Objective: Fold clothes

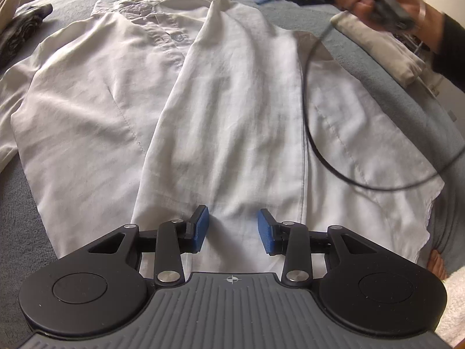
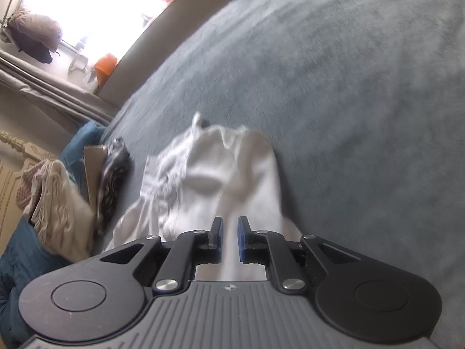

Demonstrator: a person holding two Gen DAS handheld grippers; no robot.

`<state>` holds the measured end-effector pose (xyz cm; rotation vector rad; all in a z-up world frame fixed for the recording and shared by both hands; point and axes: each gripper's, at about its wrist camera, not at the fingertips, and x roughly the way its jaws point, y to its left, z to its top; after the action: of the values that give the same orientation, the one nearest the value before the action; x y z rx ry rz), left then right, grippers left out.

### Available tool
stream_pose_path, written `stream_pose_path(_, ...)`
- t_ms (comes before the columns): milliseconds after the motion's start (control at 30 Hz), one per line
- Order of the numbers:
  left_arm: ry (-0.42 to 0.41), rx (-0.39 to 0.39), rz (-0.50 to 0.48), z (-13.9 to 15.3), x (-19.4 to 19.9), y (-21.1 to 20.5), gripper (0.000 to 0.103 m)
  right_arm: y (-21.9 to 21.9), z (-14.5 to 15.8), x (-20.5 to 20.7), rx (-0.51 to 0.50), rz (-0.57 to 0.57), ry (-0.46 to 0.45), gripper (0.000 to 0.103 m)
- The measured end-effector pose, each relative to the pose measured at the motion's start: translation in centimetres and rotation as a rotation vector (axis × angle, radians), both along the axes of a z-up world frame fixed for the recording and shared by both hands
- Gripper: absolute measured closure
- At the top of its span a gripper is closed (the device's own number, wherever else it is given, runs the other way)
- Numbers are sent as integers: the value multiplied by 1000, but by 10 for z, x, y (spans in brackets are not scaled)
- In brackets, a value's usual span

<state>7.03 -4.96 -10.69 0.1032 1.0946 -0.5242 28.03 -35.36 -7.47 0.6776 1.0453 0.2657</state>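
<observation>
White shirt (image 1: 221, 110) spread on the grey bed (image 2: 334, 87); left claw (image 1: 233, 231) parted over its hem, right claw (image 2: 230, 240) narrowly parted, empty.

A grey-blue blanket (image 2: 334, 87) with a soft nap covers the bed and fills most of both views, stretching ahead of the jaws and off to either side. In the right wrist view, far ahead and to the left of the jaws, a bright window (image 2: 81, 3) is blown out to white and throws daylight across the room. A beige wall (image 2: 142, 67) runs under it along the bed's far edge. Below the window hang pale curtain folds (image 2: 43, 87), and an orange container (image 2: 106, 65) stands at the sill. Left of the jaws a carved cream headboard (image 2: 17, 157) shows, with blue bedding (image 2: 84, 139) beside it.
</observation>
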Motion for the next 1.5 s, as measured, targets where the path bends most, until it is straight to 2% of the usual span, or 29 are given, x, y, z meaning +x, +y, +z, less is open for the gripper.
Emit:
stream_pose_path(67,8,-6,14,0,1,1,66,-5,-8,-11,-33,18,51,92)
stream_pose_path(167,13,-12,32,0,2,0,66,-11,-36,-12,-66,0,123,93)
stream_pose_path(233,16,-14,46,1,1,1,66,-21,-48,-15,21,-59,133,94)
stream_pose_path(300,14,-11,60,3,0,1,66,-28,-42,-21,78,-109,133,92)
stream_pose_path(467,-23,-1,77,17,-9,5,66,-32,-11,-52,67,-69,65,90)
stream_pose_path(567,-13,16,70,15,-12,2,65,-30,-30,-61,33,-76,133,90)
stream_pose_path(633,13,13,81,10,-13,0,65,-32,-49,-65,71,-106,181,91)
stream_pose_path(767,47,-31,122,11,-18,5,65,-36,-33,-81,142,-142,156,89)
stream_pose_path(867,38,-50,156,22,-23,17,65,-28,-7,-99,187,-80,101,89)
stream_pose_path(967,51,-77,207,27,-24,30,65,-7,2,-113,223,9,114,89)
stream_pose_path(1033,71,-104,247,26,-25,38,65,17,-2,-122,243,78,137,89)
stream_pose_path(1200,111,-164,388,22,-27,63,65,75,-26,-136,226,225,218,89)
stream_pose_path(1300,91,-205,519,28,-24,88,65,101,-34,-142,225,276,252,89)
stream_pose_path(1433,17,-246,780,34,-33,147,61,117,-31,-150,255,323,251,89)
stream_pose_path(1500,-1,-310,976,30,-43,187,52,121,-28,-151,251,335,251,89)
